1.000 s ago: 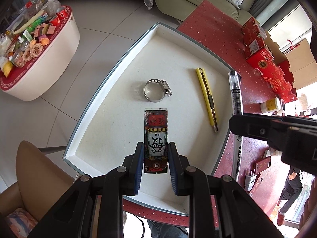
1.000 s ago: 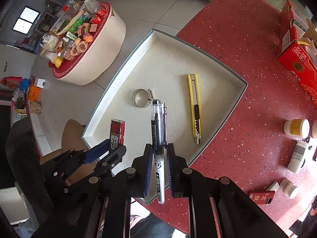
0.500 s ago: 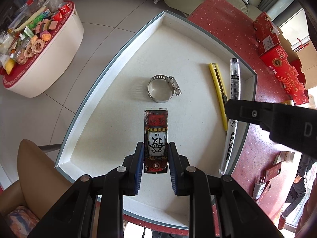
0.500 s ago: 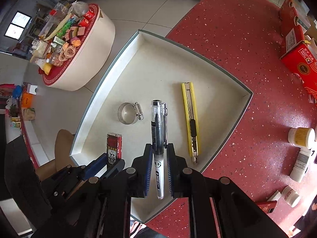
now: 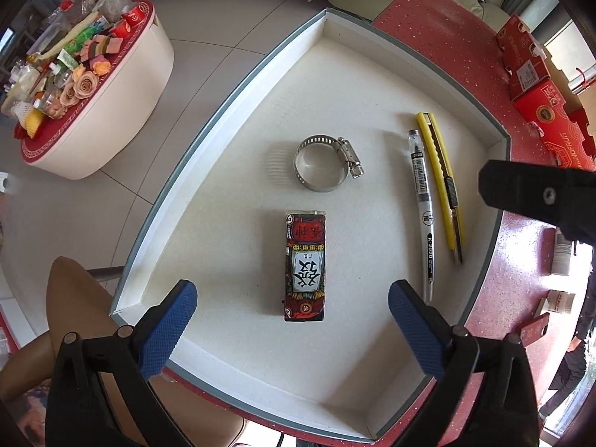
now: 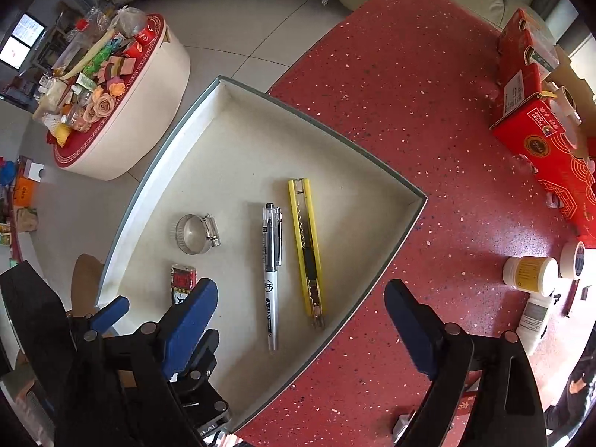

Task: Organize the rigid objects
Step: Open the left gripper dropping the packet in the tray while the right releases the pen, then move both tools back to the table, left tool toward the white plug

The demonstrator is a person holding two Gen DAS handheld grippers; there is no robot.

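Both my hand-held grippers have just been opening: the left hand-held gripper (image 5: 291, 309) stands wide around the printed box (image 5: 305, 265), no longer clamping it, and the right hand-held gripper (image 6: 300, 307) gapes over the pen (image 6: 271, 275). Both now lie flat in the white tray (image 6: 178, 141) at the red bench's (image 6: 428, 111) edge, pen just beside the yellow cutter (image 6: 307, 247), box near the hose clamp (image 5: 326, 162). I judge both placements done, so I can fetch more.

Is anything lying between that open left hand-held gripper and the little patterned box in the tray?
Nothing visible. The patterned box lies flat in the tray, directly ahead of the left hand-held gripper, whose jaws have just opened.
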